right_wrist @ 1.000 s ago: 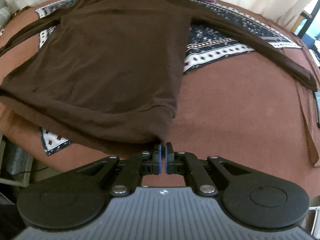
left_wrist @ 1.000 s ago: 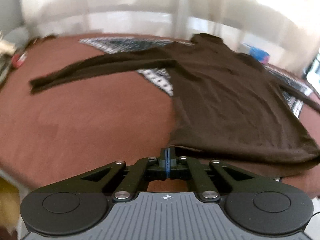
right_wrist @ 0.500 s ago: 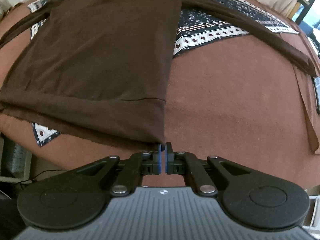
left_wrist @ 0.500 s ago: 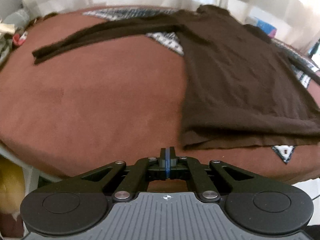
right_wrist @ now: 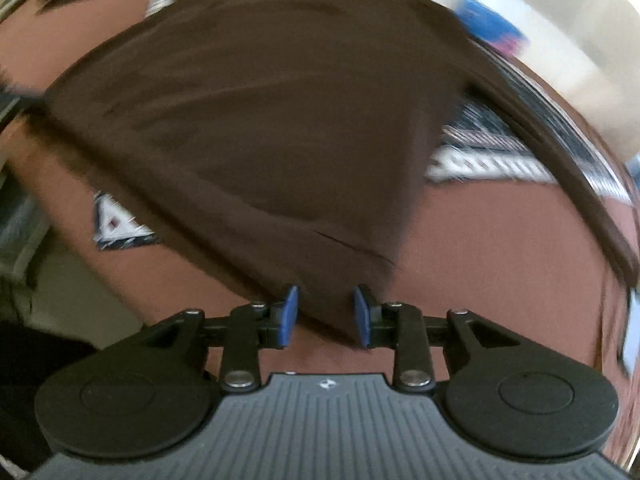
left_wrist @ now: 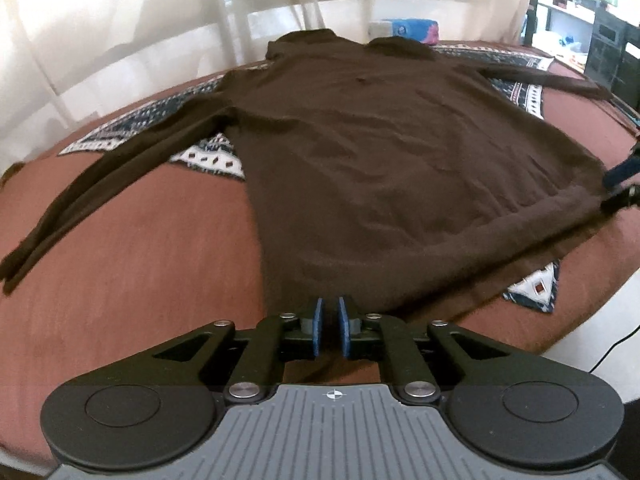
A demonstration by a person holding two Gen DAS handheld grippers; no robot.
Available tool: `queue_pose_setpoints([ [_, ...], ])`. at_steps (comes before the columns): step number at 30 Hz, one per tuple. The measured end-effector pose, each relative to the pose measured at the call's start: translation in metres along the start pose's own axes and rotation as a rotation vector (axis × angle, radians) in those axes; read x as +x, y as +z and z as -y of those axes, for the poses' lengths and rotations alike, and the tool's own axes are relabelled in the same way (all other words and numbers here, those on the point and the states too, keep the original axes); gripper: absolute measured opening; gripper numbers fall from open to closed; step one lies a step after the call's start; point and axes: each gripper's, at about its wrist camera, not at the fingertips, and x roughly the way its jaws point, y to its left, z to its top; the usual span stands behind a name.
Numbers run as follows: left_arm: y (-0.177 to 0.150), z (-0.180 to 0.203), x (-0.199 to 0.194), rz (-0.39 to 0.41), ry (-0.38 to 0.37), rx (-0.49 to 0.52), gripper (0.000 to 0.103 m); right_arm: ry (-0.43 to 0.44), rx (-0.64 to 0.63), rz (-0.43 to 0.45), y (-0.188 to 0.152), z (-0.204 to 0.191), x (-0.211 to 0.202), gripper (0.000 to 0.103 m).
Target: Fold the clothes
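1. The left gripper (left_wrist: 329,326) tips down at the near edge of the bed (left_wrist: 140,280) — jaws opening, the brown shirt (left_wrist: 380,168) hem between them, unpinched.
2. The right gripper (right_wrist: 325,316) tips down steeply — jaws opening around the shirt's corner.

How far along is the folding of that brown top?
Barely begun. Done: the brown top lies spread flat on the bed, sleeves out, over a patterned cloth. In hand: the left gripper and right gripper sit at the hem's two corners, fingers opening, the cloth loose between them. Left: every fold; sleeves and body are still unfolded.
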Motion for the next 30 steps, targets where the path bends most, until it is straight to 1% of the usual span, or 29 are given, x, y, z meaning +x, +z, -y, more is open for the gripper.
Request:
queue_pose_setpoints([
  [2, 0.006, -0.002, 0.006, 0.002, -0.002, -0.011, 0.032, 0.031, -0.080, 0.008, 0.005, -0.010, 0.004, 0.035],
  [5, 0.015, -0.005, 0.016, -0.003, 0.001, -0.032, 0.032, 0.073, -0.179, 0.020, 0.014, -0.023, 0.008, 0.035],
  [8, 0.025, -0.018, 0.028, -0.012, 0.003, -0.124, 0.032, 0.095, -0.227, 0.034, 0.022, -0.027, 0.011, 0.039],
  [11, 0.031, -0.026, 0.036, -0.012, 0.017, -0.160, 0.032, 0.146, -0.234, 0.031, 0.031, -0.032, 0.012, 0.039],
  [13, 0.033, -0.030, 0.041, -0.016, 0.023, -0.175, 0.032, 0.177, -0.255, 0.053, 0.037, -0.036, 0.009, 0.039],
  [17, 0.034, -0.031, 0.039, -0.028, 0.014, -0.186, 0.031, 0.235, -0.295, 0.073, 0.046, -0.049, 0.011, 0.039],
  [20, 0.033, -0.035, 0.024, -0.040, -0.024, -0.215, 0.034, 0.247, -0.328, 0.074, 0.052, -0.056, 0.017, 0.039],
  [21, 0.032, -0.035, 0.018, -0.047, -0.042, -0.208, 0.035, 0.247, -0.335, 0.069, 0.054, -0.057, 0.020, 0.038],
  [22, 0.030, -0.035, 0.011, -0.058, -0.058, -0.190, 0.042, 0.249, -0.336, 0.065, 0.057, -0.056, 0.022, 0.031],
  [23, 0.028, -0.033, 0.007, -0.065, -0.067, -0.174, 0.049, 0.279, -0.280, 0.057, 0.062, -0.049, 0.022, 0.006],
  [24, 0.026, -0.029, 0.002, -0.069, -0.081, -0.147, 0.050, 0.307, -0.223, 0.051, 0.068, -0.041, 0.020, 0.004],
  [26, 0.024, -0.020, -0.003, -0.074, -0.099, -0.095, 0.051, 0.322, -0.125, 0.083, 0.079, -0.027, 0.014, 0.004],
  [28, 0.023, -0.008, -0.003, -0.079, -0.109, -0.046, 0.052, 0.338, -0.062, 0.110, 0.089, -0.015, 0.010, 0.004],
  [30, 0.023, 0.003, 0.001, -0.074, -0.101, -0.004, 0.052, 0.358, -0.018, 0.122, 0.098, -0.007, 0.009, 0.004],
])
